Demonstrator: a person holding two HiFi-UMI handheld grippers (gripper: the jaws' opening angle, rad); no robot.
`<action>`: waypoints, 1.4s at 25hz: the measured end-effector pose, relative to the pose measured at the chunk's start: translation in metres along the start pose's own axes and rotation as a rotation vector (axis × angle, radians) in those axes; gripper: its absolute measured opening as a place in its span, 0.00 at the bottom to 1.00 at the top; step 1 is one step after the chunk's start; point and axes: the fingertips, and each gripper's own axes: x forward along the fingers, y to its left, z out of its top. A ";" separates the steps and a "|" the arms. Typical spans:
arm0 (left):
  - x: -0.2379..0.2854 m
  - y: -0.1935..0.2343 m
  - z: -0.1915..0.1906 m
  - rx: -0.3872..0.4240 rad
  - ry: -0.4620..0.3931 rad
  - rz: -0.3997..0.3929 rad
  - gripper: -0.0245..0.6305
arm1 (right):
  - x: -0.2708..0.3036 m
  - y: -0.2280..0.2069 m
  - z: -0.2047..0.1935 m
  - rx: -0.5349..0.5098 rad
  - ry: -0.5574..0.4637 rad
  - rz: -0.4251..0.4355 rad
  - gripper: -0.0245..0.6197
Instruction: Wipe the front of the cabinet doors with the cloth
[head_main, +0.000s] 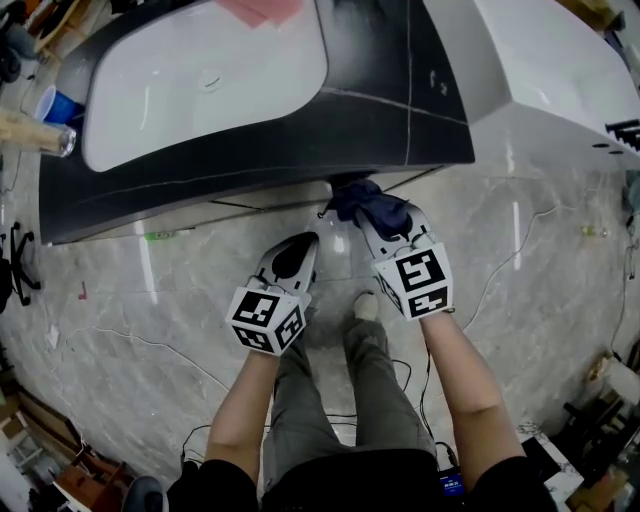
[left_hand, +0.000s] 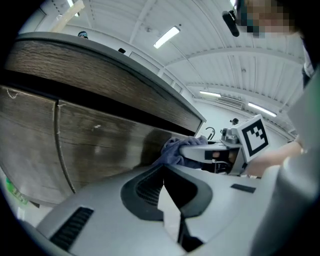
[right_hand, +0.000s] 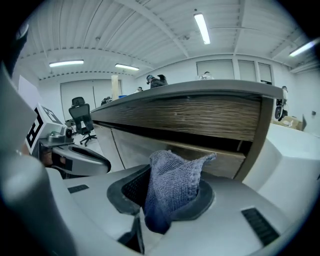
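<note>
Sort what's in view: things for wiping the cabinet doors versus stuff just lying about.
For the job: cloth, right hand-held gripper holding it, wood-grain cabinet doors.
Lying about: blue cup, floor cable, office chair, empty left hand-held gripper.

No legible words, brands, numbers or labels in any view; only black-and-white square coded markers, on the cube (head_main: 266, 318) of the left gripper (head_main: 303, 243) and on the cube (head_main: 420, 283) of the right gripper (head_main: 372, 218); no letters or digits within them.
</note>
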 end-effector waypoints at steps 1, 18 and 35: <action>0.006 -0.005 -0.001 0.002 0.001 -0.006 0.05 | -0.004 -0.008 -0.003 0.004 0.000 -0.011 0.21; 0.037 -0.035 -0.012 -0.003 0.005 -0.031 0.04 | -0.036 -0.044 -0.031 0.061 0.006 -0.053 0.21; -0.064 0.085 -0.023 -0.066 -0.021 0.132 0.05 | 0.053 0.106 -0.024 0.001 0.065 0.134 0.21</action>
